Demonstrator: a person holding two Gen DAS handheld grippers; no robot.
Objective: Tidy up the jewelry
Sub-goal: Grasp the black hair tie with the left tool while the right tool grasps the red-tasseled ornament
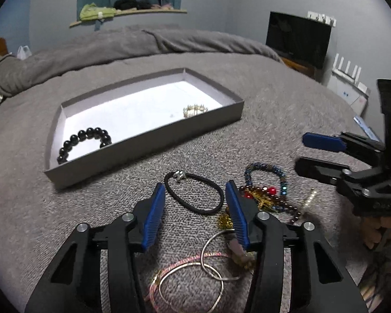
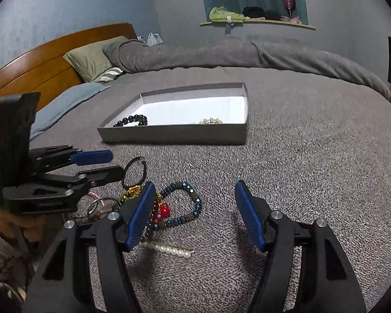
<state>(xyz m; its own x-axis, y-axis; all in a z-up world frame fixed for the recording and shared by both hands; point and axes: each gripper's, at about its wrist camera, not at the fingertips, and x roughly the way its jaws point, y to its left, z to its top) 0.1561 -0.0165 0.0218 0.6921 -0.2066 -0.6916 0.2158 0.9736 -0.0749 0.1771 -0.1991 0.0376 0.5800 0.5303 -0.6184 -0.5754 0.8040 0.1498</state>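
A shallow grey tray (image 1: 143, 147) (image 2: 169, 135) lies on the bed. It holds a black bead bracelet (image 1: 86, 135) (image 2: 133, 120) and a gold bracelet (image 1: 195, 110) (image 2: 211, 121). In front of it lies a loose pile: a black hair tie (image 1: 204, 212) (image 2: 145, 173), a blue bead bracelet (image 1: 263, 168) (image 2: 195, 203), red beads (image 2: 165, 211), silver hoops (image 1: 209, 271) and a pearl clip (image 2: 172, 250). My left gripper (image 1: 195, 185) (image 2: 116, 162) is low over the hair tie, which lies between its blue pads untouched. My right gripper (image 2: 194, 183) (image 1: 299, 151) stands open just right of the pile, holding nothing.
A grey blanket (image 2: 299, 156) covers the bed, with a rolled duvet (image 1: 143, 41) behind the tray. The wooden headboard (image 2: 39, 60) and pillows (image 2: 91, 57) are far left. A dark monitor (image 1: 297, 39) stands beyond the bed's right edge.
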